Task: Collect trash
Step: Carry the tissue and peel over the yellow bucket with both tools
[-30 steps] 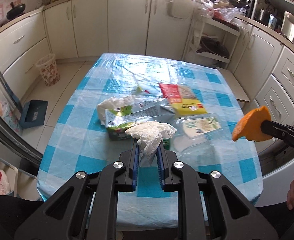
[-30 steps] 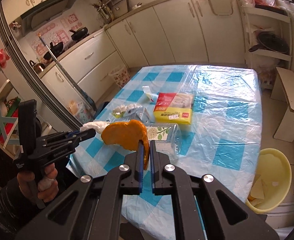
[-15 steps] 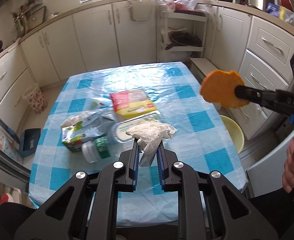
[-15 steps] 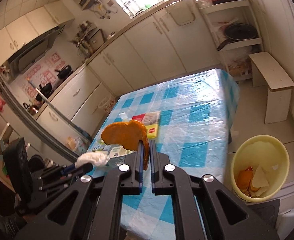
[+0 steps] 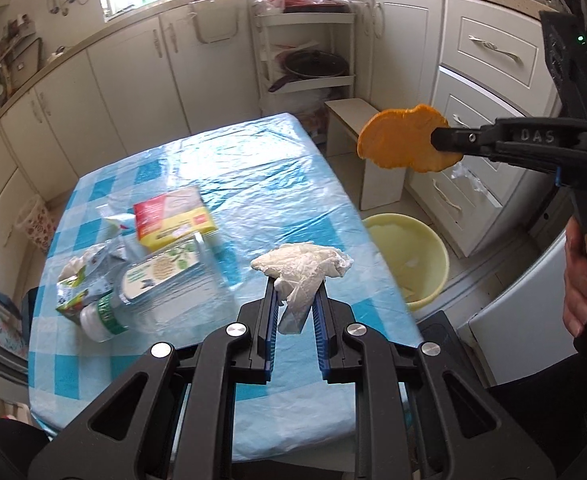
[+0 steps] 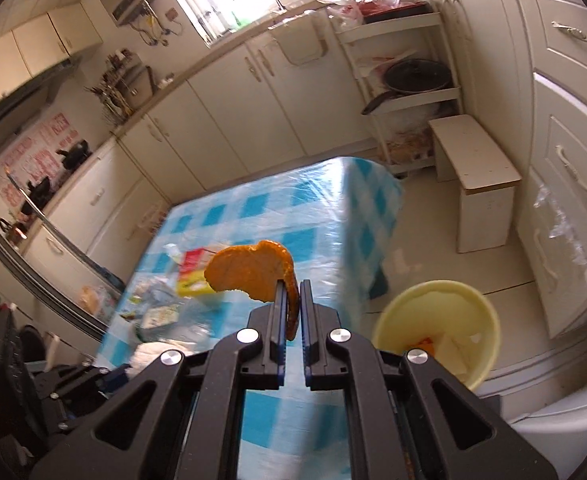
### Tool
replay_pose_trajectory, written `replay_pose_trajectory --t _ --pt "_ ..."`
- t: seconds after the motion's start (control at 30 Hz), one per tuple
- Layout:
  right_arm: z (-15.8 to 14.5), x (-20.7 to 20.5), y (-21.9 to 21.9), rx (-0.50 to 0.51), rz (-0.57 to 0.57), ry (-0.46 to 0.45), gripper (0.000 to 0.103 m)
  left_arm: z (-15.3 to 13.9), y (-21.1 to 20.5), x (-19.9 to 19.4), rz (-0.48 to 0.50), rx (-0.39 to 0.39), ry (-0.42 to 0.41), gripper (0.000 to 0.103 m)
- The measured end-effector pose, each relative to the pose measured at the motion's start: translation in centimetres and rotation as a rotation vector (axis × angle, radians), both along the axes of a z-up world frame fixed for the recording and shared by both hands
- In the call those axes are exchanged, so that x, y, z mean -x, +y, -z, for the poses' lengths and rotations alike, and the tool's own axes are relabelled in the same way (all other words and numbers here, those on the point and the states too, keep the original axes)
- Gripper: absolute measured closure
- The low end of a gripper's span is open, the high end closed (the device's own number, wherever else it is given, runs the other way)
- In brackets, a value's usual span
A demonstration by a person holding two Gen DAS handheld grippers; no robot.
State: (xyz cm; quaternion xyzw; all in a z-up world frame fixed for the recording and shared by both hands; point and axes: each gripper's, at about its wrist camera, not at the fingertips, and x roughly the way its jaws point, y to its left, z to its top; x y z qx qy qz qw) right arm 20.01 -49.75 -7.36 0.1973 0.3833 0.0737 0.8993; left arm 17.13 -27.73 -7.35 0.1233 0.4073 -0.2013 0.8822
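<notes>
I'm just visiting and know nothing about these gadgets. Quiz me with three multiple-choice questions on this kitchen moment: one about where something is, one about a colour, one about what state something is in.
1. Where does the yellow bin stand?
A. on the table
B. on the floor beside the table
C. on the white stool

2. What colour is the peel that the right gripper holds?
A. green
B. white
C. orange

3. What state is the left gripper in?
A. shut on the crumpled tissue
B. wide open and empty
C. shut on a bottle

Answers:
1. B: the right wrist view shows it on the floor tiles next to the checked table.
2. C: it shows orange in both views.
3. A: the white tissue sits pinched between its fingers.
</notes>
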Motion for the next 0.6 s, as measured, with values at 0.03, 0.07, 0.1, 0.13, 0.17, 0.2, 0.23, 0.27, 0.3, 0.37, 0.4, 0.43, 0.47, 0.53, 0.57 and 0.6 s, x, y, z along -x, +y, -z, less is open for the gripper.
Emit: replay_pose_trajectory --t 0.03,0.07,0.1,0.13,0.17,0.2,0.23,0.27,0.3,0.37,0.4,0.43,0.47,0.53,0.57,0.6 --pt "0.6 0.1 -0.8 0.008 0.018 0.017 0.095 0.1 -0.5 0.0 0.007 0.004 0.005 0.088" --pt "1.1 0.1 -1.4 0.009 0.037 0.032 0.095 0.2 -1.1 -0.2 0.014 0.010 0.011 0.088" --pt "1.5 0.2 -1.9 0.002 0.054 0.046 0.095 0.3 -1.5 -0.2 0.018 0.015 0.017 0.088" --pt "1.9 0.2 -2.4 -0.006 0.069 0.057 0.095 0.4 -1.9 -0.3 0.022 0.022 0.022 0.088" --pt "2.0 0.2 -2.7 -0.008 0.079 0.063 0.095 0.5 -2.4 -0.4 0.024 0.030 0.030 0.088" --pt "2.1 0.3 -3.1 -0.003 0.091 0.067 0.095 0.6 -2.8 -0.6 0.026 0.036 0.036 0.088" --pt "2.2 0.5 -3.3 0.001 0.102 0.069 0.095 0.8 -3.2 -0.7 0.028 0.042 0.043 0.088" --pt "2.3 0.6 -3.5 0.005 0.111 0.071 0.095 1.0 -3.7 -0.9 0.030 0.047 0.050 0.088" --pt "2.5 0.7 -3.7 0.008 0.120 0.075 0.095 1.2 -4.1 -1.0 0.031 0.051 0.056 0.088" --pt "3.1 0.6 -4.6 0.000 0.144 0.097 0.095 1.5 -4.9 -1.5 0.033 0.059 0.071 0.087" --pt "3.4 0.5 -5.0 -0.011 0.156 0.106 0.095 1.7 -5.2 -1.6 0.033 0.063 0.076 0.088" --pt "3.5 0.3 -5.3 -0.013 0.163 0.111 0.094 1.8 -5.6 -1.8 0.034 0.067 0.083 0.088" --pt "3.6 0.3 -5.5 -0.009 0.169 0.116 0.094 2.0 -6.1 -2.1 0.034 0.072 0.090 0.087" --pt "4.1 0.2 -6.0 -0.002 0.182 0.139 0.094 2.2 -6.9 -2.4 0.036 0.082 0.100 0.088" --pt "4.3 0.1 -6.2 -0.004 0.184 0.147 0.094 2.3 -7.3 -2.6 0.037 0.084 0.101 0.087" --pt "4.5 0.0 -6.4 -0.002 0.186 0.155 0.094 2.3 -7.7 -2.7 0.039 0.085 0.100 0.088"
